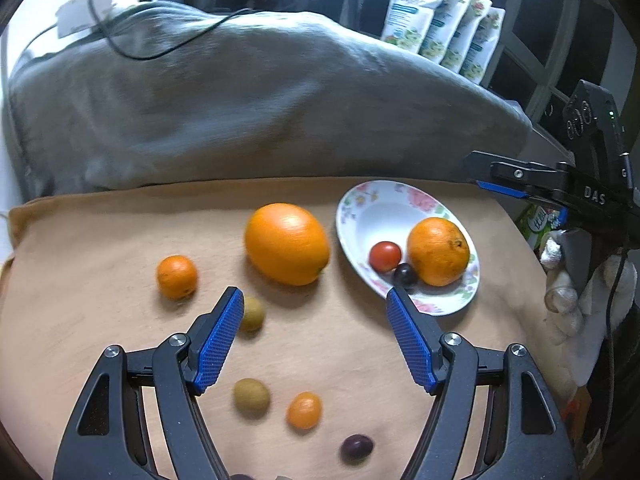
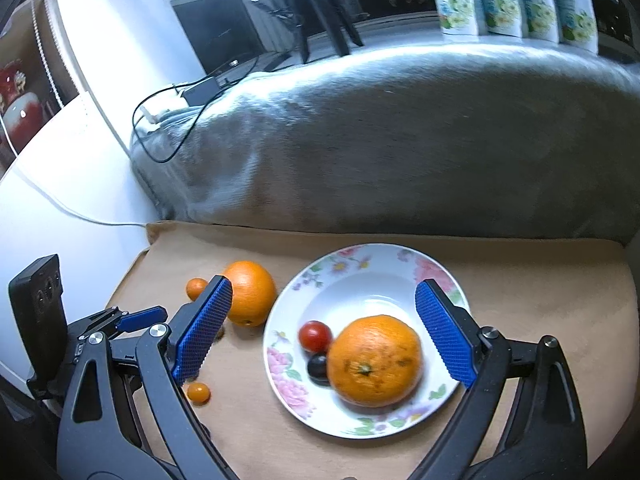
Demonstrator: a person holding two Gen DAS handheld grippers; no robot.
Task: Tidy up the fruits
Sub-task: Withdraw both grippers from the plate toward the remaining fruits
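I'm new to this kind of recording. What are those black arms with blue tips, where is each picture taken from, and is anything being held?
They are hand-held tongs, one in each of a person's hands, not a robot. Each picture comes from a camera mounted on one tool, looking forward along its two blue-padded fingers.

In the left-hand view, the left tongs stand open and empty above a tan cloth-covered surface. On it lie a large orange, a small orange mandarin, two greenish-brown round fruits, a small orange tomato and a dark grape.

In the right-hand view, the right tongs are also open and empty, above a white floral plate holding an orange, a red tomato and a dark grape.
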